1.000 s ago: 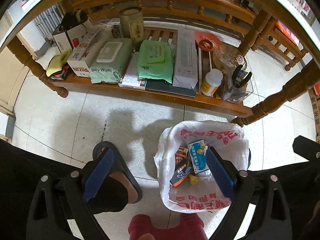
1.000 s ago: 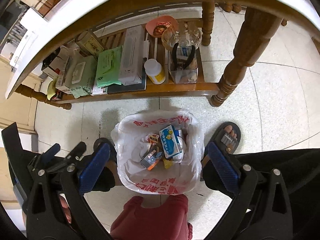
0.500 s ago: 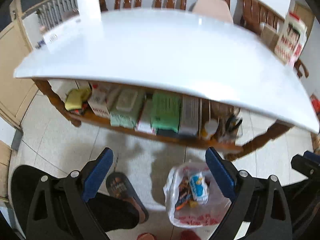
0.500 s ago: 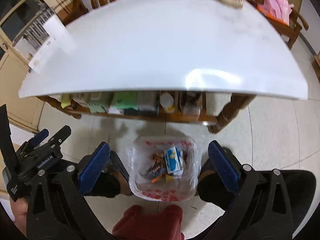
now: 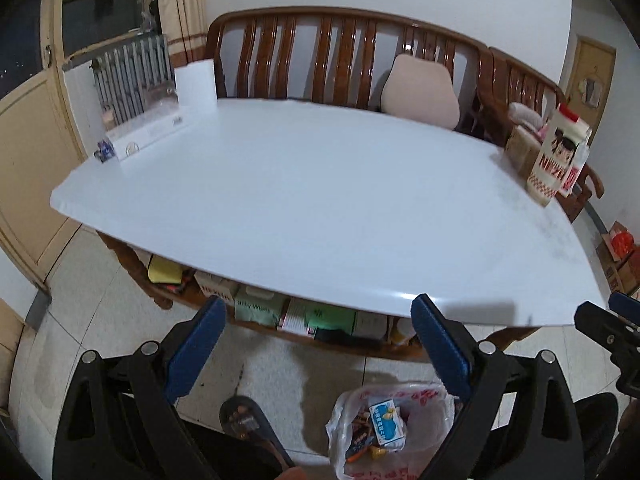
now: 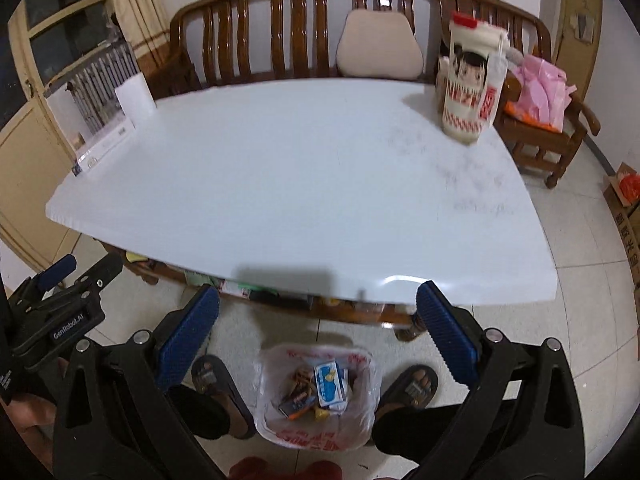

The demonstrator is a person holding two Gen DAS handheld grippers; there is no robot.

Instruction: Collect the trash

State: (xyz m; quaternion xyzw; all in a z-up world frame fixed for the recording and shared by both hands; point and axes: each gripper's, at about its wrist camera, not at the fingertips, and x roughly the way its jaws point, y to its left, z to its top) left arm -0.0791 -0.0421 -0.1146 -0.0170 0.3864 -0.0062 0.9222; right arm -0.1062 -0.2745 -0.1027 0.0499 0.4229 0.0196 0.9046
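A bin lined with a white plastic bag (image 5: 394, 432) (image 6: 316, 396) stands on the floor below the table's near edge, holding a blue-and-white carton (image 6: 330, 384) and several snack wrappers. My left gripper (image 5: 316, 344) is open and empty, raised above the table edge. The right gripper (image 6: 318, 326) is likewise open with nothing between its blue pads. A tall white snack bag with a cartoon figure (image 6: 472, 88) (image 5: 554, 156) stands upright at the far right of the white tabletop (image 5: 320, 208) (image 6: 300, 184).
A white box (image 6: 106, 140) (image 5: 144, 136) and a white card (image 6: 134, 98) sit at the table's far left corner. A wooden bench with a beige cushion (image 6: 380, 46) runs behind. A lower shelf (image 5: 280, 316) holds wipes and boxes. The person's sandalled feet (image 6: 414, 388) flank the bin.
Both grippers rose from low over the bin to above the table edge, and the views tilted up from the lower shelf to the whole tabletop. Both stayed open and empty.
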